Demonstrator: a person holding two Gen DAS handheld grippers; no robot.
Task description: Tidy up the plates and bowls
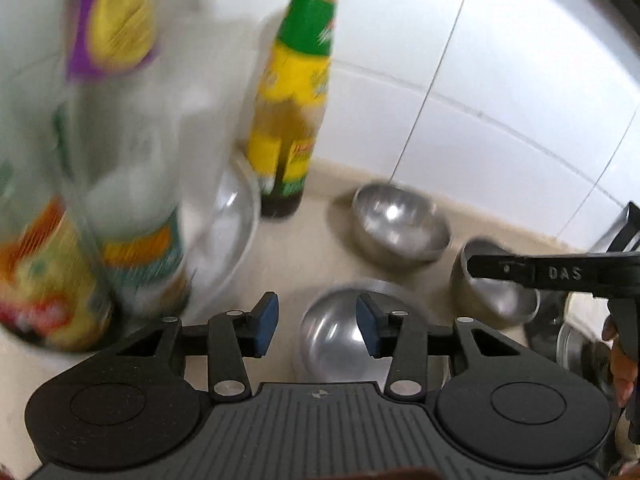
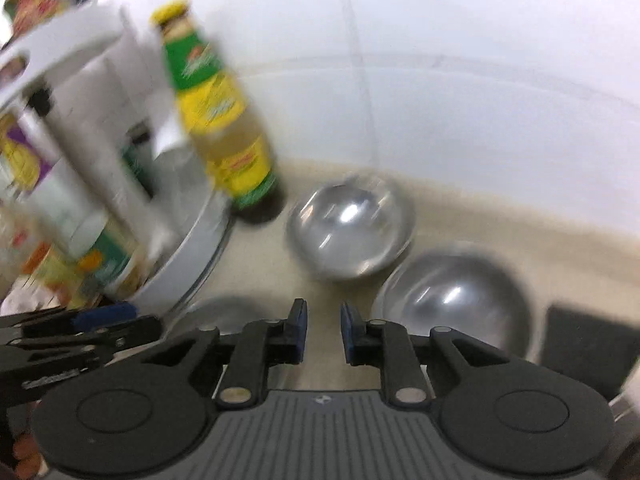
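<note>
Several steel bowls stand on the beige counter. In the left wrist view one bowl [image 1: 340, 336] lies just past my left gripper [image 1: 316, 328], whose blue pads stand apart with nothing pressed between them. Farther back sits a second bowl [image 1: 400, 220]. A small steel cup-like bowl [image 1: 492, 296] stands at the right, with a black finger [image 1: 540, 272] of the right gripper crossing above it. In the right wrist view my right gripper [image 2: 324, 330] shows a narrow empty gap over bare counter. Two bowls [image 2: 352, 228] [image 2: 456, 300] lie ahead of it, and a third [image 2: 224, 312] shows partly behind its fingers.
A yellow-and-green bottle [image 1: 296, 92] [image 2: 224, 120] stands by the white tiled wall. A steel plate [image 1: 236, 232] [image 2: 192, 248] rests beside a white rack [image 2: 80, 60] crowded with blurred jars. The left gripper [image 2: 80, 332] enters from the left. A dark block [image 2: 584, 344] sits at the right.
</note>
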